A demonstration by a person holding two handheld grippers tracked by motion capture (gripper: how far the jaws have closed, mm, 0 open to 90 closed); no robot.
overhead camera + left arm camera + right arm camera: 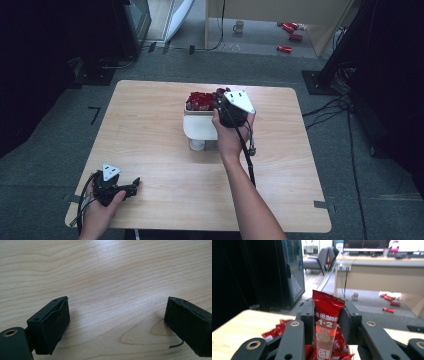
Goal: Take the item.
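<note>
Two grippers are working over the wooden table (165, 185). Your left gripper (131, 186) is resting near the table's front left corner, its jaws spread wide over bare wood with nothing between them, your left hand (100, 210) wrapping it from behind. Your right gripper (327, 315) is clamping its jaws on a red coffee sachet (326, 322), holding it upright just above the white container (200, 125) at the table's middle, where more red sachets (199, 100) are lying. Your right hand (229, 135) is reaching forward beside the container. Beyond the table, a mug (239, 26) and scattered red packets (290, 36) are lying on the floor.
</note>
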